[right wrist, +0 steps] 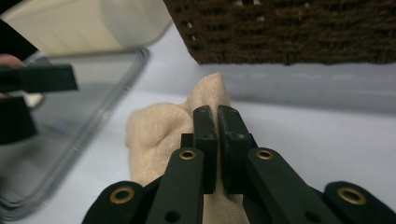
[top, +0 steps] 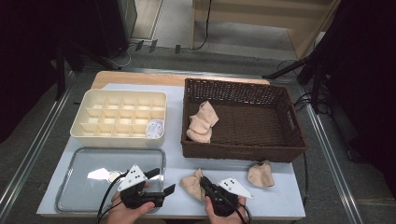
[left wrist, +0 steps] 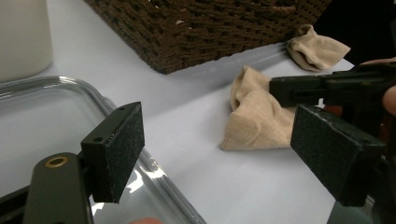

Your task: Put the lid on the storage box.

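A crumpled beige sock (top: 192,183) (left wrist: 254,116) (right wrist: 159,130) lies on the white tabletop near the front edge, just right of the clear tray (top: 84,191). My right gripper (top: 204,182) (right wrist: 217,114) is shut on that sock's right side, and the fabric rises to a peak at the jaw tips. My left gripper (top: 162,180) (left wrist: 219,154) hovers open over the tray's right front corner with nothing between its pads. Its jaws face the sock. A second beige sock (top: 260,175) (left wrist: 317,49) lies farther right, in front of the basket.
A dark wicker basket (top: 243,84) at the back right holds more beige socks (top: 201,122) in its left end. A cream divider box (top: 119,114) at the back left has a white item (top: 155,128) in one front compartment. The table's front edge is close to both hands.
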`<state>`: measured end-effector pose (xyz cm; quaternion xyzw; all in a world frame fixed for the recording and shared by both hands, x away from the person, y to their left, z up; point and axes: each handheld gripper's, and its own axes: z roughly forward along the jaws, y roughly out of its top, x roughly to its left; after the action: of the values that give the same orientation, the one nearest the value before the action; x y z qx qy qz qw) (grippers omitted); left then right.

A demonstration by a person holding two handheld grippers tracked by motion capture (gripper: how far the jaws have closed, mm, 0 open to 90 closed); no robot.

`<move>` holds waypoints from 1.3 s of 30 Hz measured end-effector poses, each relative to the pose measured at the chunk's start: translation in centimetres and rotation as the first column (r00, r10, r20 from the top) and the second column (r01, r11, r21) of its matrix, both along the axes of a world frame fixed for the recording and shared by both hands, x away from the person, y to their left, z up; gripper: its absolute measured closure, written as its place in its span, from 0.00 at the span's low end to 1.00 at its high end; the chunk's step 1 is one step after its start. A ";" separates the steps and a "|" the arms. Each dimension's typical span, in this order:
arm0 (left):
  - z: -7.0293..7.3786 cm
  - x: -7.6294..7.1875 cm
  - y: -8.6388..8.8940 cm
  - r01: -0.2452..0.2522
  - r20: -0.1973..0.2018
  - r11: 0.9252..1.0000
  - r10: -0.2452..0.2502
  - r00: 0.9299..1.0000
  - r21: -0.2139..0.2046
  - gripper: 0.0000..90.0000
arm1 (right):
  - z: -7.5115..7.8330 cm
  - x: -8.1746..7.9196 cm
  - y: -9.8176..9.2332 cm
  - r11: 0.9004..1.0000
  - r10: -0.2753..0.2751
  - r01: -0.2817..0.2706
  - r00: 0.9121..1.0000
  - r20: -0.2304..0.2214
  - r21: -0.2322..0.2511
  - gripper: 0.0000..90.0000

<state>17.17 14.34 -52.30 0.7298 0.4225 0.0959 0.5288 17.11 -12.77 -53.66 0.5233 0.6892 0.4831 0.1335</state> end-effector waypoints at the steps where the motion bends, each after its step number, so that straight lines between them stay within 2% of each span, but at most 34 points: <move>1: 0.0 0.0 0.1 -0.002 -0.001 1.000 0.002 1.000 0.005 0.21 | -0.1 0.1 0.0 1.000 0.004 -0.004 1.000 0.001 -0.015 0.94; 3: -0.1 0.0 0.1 -0.005 -0.004 1.000 0.005 1.000 0.003 0.21 | -0.1 0.1 -0.3 0.999 -0.007 0.008 1.000 0.014 -0.043 0.80; 4: 0.0 0.0 0.2 -0.007 -0.005 1.000 0.007 1.000 0.005 0.20 | 0.1 0.0 -0.6 0.999 -0.019 0.020 0.999 0.034 -0.030 0.75; 8: 0.0 0.1 0.3 -0.010 0.000 1.000 0.010 1.000 0.006 0.20 | 1.1 -0.5 -1.4 1.000 -0.025 0.025 0.995 0.101 0.002 0.74; 9: 0.0 0.1 0.3 -0.011 -0.001 1.000 0.011 1.000 0.007 0.20 | 1.4 -0.6 -1.3 1.000 -0.003 0.003 0.994 0.112 -0.001 0.74; 10: 0.0 0.1 0.3 -0.011 -0.001 1.000 0.011 1.000 0.007 0.20 | 1.4 -0.6 -1.3 1.000 -0.003 0.003 0.994 0.112 -0.001 0.74; 11: 0.0 0.1 0.3 -0.013 -0.002 1.000 0.013 1.000 0.008 0.20 | 1.8 -0.7 -0.8 0.998 0.066 -0.064 0.991 0.115 -0.026 0.71; 13: 0.0 0.1 0.3 -0.013 -0.002 1.000 0.013 1.000 0.008 0.20 | 1.8 -0.7 -0.5 0.996 0.085 -0.083 0.990 0.115 -0.023 0.69; 14: -0.1 0.1 0.3 -0.012 -0.002 1.000 0.012 1.000 0.009 0.20 | 1.6 -0.7 0.2 0.992 0.127 -0.127 0.985 0.114 -0.009 0.61; 15: -0.1 0.1 0.3 -0.014 -0.002 1.000 0.014 1.000 0.009 0.20 | 1.6 -0.8 0.5 0.990 0.142 -0.143 0.984 0.107 0.006 0.60; 16: -0.1 0.1 0.4 -0.014 -0.002 1.000 0.014 1.000 0.009 0.20 | 1.5 -0.8 0.8 0.986 0.161 -0.164 0.981 0.107 0.012 0.59; 19: 0.0 0.2 0.7 -0.024 -0.001 1.000 0.024 1.000 0.003 0.20 | 1.6 -1.5 1.4 0.979 0.204 -0.204 0.971 0.127 -0.015 0.60; 22: 0.1 0.2 1.0 -0.031 0.000 1.000 0.031 1.000 -0.002 0.20 | 1.9 -2.4 1.7 0.973 0.229 -0.224 0.966 0.124 -0.049 0.65; 28: 0.1 0.2 1.0 -0.031 0.002 1.000 0.031 1.000 -0.002 0.21 | 1.0 -3.9 3.3 0.955 0.290 -0.282 0.953 0.091 -0.096 0.73; 31: 0.1 0.2 1.0 -0.029 0.003 1.000 0.029 1.000 0.001 0.21 | 0.3 -4.0 4.0 0.949 0.302 -0.293 0.950 0.074 -0.113 0.74; 35: 0.1 0.2 1.0 -0.028 0.003 1.000 0.028 1.000 0.003 0.21 | -0.4 -4.2 4.5 0.947 0.306 -0.298 0.950 0.062 -0.119 0.72; 37: 0.1 0.2 1.0 -0.029 0.001 1.000 0.029 1.000 0.001 0.20 | -0.7 -4.3 4.8 0.942 0.316 -0.306 0.947 0.059 -0.136 0.70; 38: 0.1 0.2 1.0 -0.029 0.001 1.000 0.029 1.000 0.001 0.20 | -0.9 -4.4 5.0 0.940 0.316 -0.304 0.946 0.064 -0.155 0.70; 39: 0.1 0.2 1.0 -0.029 0.001 1.000 0.029 1.000 0.000 0.20 | -1.1 -4.6 5.2 0.940 0.311 -0.292 0.946 0.092 -0.174 0.73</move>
<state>17.36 15.33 -52.23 0.7237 0.4328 0.1038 0.5274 12.52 -7.61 -54.79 0.3698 0.7883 0.4716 0.1395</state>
